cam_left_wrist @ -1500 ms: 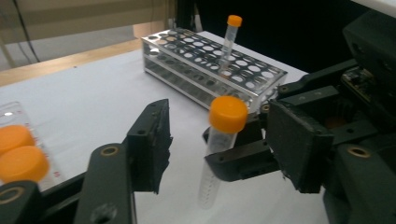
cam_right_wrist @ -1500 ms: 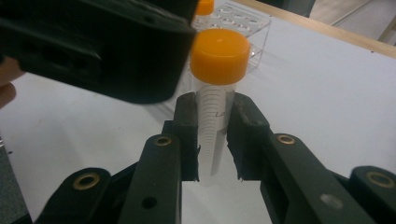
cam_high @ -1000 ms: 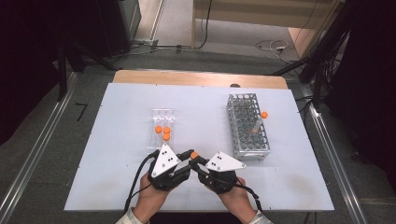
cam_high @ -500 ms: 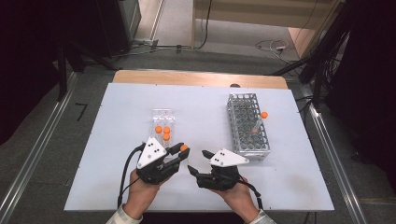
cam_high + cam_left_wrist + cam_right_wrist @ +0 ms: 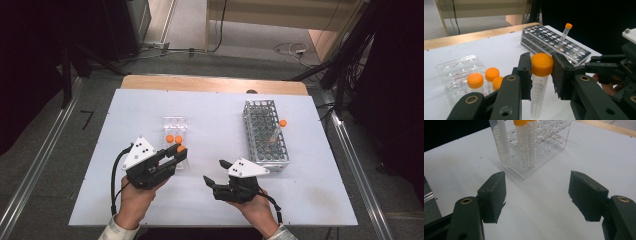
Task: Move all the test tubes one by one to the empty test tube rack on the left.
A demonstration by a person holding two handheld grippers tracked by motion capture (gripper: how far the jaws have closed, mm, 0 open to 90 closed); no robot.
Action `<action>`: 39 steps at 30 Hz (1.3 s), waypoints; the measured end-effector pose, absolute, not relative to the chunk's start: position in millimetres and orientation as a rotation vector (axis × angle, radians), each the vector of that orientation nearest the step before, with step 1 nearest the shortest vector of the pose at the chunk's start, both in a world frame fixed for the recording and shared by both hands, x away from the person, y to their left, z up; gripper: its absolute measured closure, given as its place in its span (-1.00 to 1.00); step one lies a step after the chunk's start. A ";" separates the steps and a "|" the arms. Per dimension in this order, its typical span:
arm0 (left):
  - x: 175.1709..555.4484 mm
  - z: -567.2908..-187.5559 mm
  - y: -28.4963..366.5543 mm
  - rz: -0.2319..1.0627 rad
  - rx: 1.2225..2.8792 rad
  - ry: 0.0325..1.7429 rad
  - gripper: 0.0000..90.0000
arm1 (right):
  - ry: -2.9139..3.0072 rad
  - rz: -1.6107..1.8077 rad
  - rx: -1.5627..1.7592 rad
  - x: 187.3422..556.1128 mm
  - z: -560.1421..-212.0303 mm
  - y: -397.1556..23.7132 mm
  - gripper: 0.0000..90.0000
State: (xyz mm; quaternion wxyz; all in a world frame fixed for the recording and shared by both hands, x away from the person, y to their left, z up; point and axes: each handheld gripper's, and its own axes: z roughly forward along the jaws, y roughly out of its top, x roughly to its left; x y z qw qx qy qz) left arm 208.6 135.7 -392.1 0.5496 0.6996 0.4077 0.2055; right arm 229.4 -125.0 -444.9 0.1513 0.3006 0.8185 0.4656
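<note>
Left gripper [image 5: 541,72] clamps the orange cap of a clear plastic centrifuge tube [image 5: 538,95], hanging upright just beside the clear rack [image 5: 454,72]; likely light, stiff, slick-walled, so the cap suits gripping; right gripper [image 5: 537,192] gapes wide, empty.

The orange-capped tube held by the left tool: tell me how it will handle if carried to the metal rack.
The tube looks like clear, empty plastic, so probably light and stiff. The left tool pinches only its orange cap, so the long body below may swing or slip. Round and narrow, it would likely roll if laid on the table, and tip unless seated in the metal rack.
</note>
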 end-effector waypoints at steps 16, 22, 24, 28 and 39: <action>212.2 -387.5 153.3 0.552 1.624 1.017 0.55 | 2.342 1.330 0.872 231.0 -444.7 -127.5 -0.36; 215.4 -388.0 157.9 0.573 1.617 1.038 0.55 | 2.341 1.327 0.873 231.5 -444.9 -127.8 -0.36; 216.0 -387.3 159.7 0.576 1.614 1.043 0.55 | 2.342 1.325 0.878 231.7 -445.1 -127.9 -0.36; 217.2 -385.6 162.2 0.596 1.600 1.051 0.55 | 2.342 1.326 0.884 232.0 -445.4 -127.7 -0.36; 222.1 -386.6 163.8 0.670 1.578 1.069 0.55 | 2.339 1.327 0.888 232.1 -445.2 -128.0 -0.35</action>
